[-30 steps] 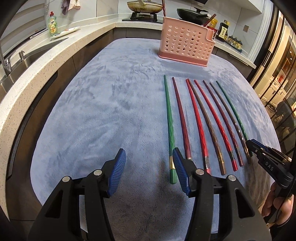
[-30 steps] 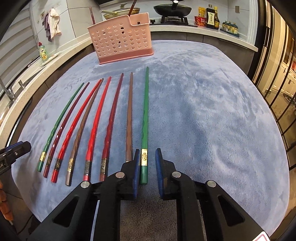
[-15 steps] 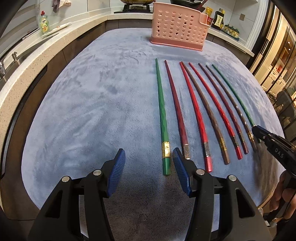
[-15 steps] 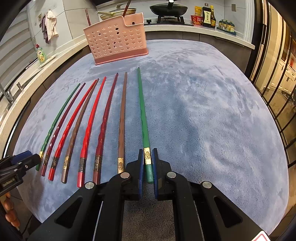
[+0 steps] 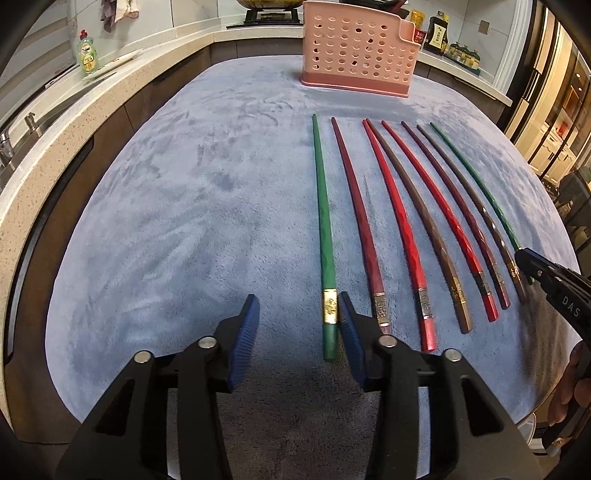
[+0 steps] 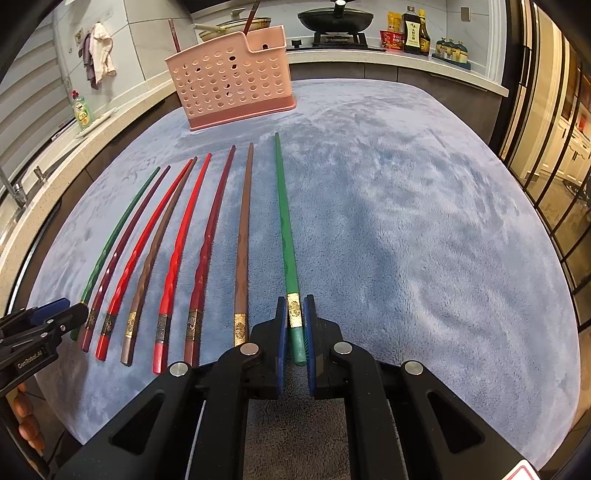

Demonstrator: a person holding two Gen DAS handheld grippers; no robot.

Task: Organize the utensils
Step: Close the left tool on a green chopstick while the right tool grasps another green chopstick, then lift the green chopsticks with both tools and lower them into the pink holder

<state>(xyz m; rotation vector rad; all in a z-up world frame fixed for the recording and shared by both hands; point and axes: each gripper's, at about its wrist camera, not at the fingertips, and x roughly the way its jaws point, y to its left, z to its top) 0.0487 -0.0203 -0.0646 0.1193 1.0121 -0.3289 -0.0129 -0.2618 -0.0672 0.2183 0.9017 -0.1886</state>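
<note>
Several chopsticks, green, red, dark red and brown, lie side by side on a blue-grey cloth. A pink perforated utensil basket stands at the far end. My left gripper is closing around the leftmost green chopstick. That stick lies against the right pad, while the left pad is still clear of it. My right gripper is shut on the handle end of the rightmost green chopstick. Each gripper shows at the edge of the other's view: the left gripper and the right gripper.
A stone counter curves round the left and back, with a dish soap bottle, a sink tap, a hob with pans and sauce bottles. The cloth's near edge lies just below both grippers. Glass doors stand on the right.
My right gripper's jaws have shut on the green chopstick's handle. The left gripper has come lower onto the other green chopstick's end, and its jaws have narrowed.
</note>
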